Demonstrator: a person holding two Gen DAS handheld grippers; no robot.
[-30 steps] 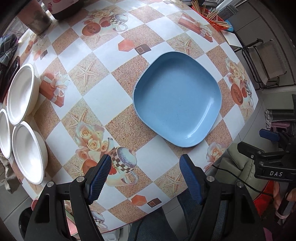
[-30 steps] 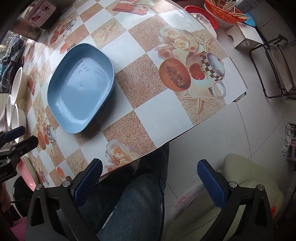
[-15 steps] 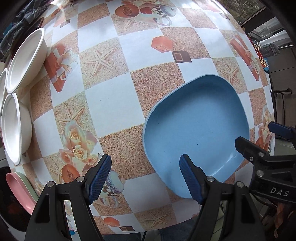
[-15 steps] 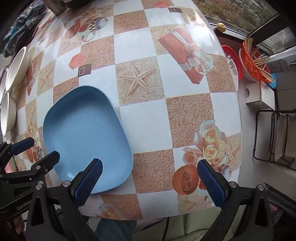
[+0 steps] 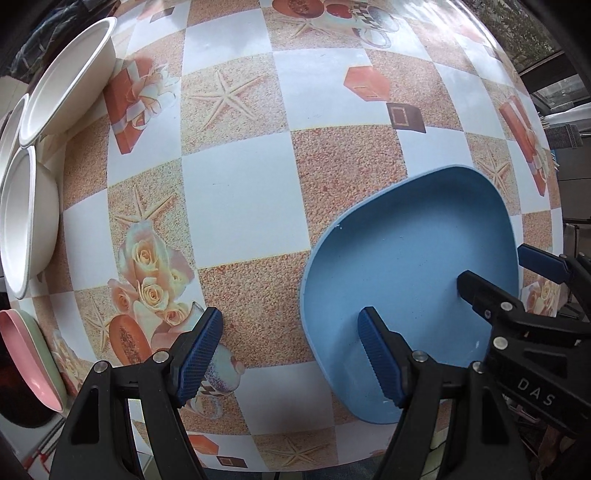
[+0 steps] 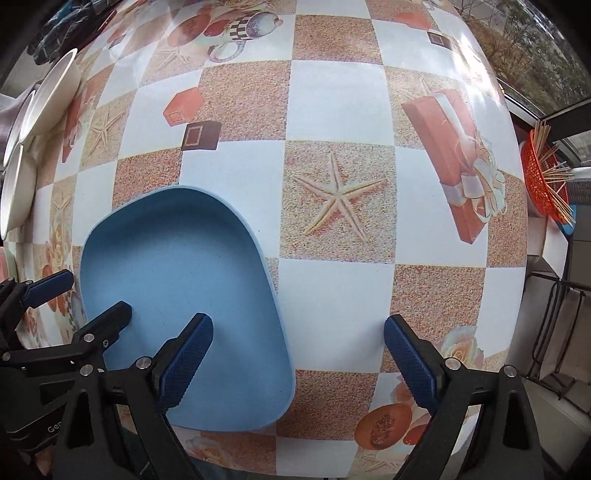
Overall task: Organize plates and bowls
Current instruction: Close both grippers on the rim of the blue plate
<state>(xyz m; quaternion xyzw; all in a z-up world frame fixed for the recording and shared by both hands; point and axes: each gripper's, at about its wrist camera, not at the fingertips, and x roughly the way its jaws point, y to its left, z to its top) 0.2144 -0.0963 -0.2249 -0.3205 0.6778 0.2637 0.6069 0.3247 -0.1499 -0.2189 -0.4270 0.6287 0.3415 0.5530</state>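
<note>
A blue square plate (image 5: pixel 413 258) (image 6: pixel 173 266) lies flat on the patterned table near its front edge. My left gripper (image 5: pixel 291 347) stands open astride the plate's left rim, one finger over the plate and one over the tablecloth. My right gripper (image 6: pixel 297 339) straddles the right rim the same way; its jaws are closing, the pads clear of the rim. Several white bowls (image 5: pixel 66 77) (image 6: pixel 48 99) sit at the table's left edge. Pink and green plates (image 5: pixel 26 354) are stacked at the lower left.
An orange basket of sticks (image 6: pixel 543 177) stands off the table to the right, with a metal chair frame (image 6: pixel 554 332) below it. The table's front edge (image 5: pixel 295 465) runs just under both grippers. Dark cloth (image 6: pixel 62 33) lies at the far left.
Both grippers rolled, sank and moved in over the blue plate, which now fills more of each view. The right gripper's fingers stand closer together than before.
</note>
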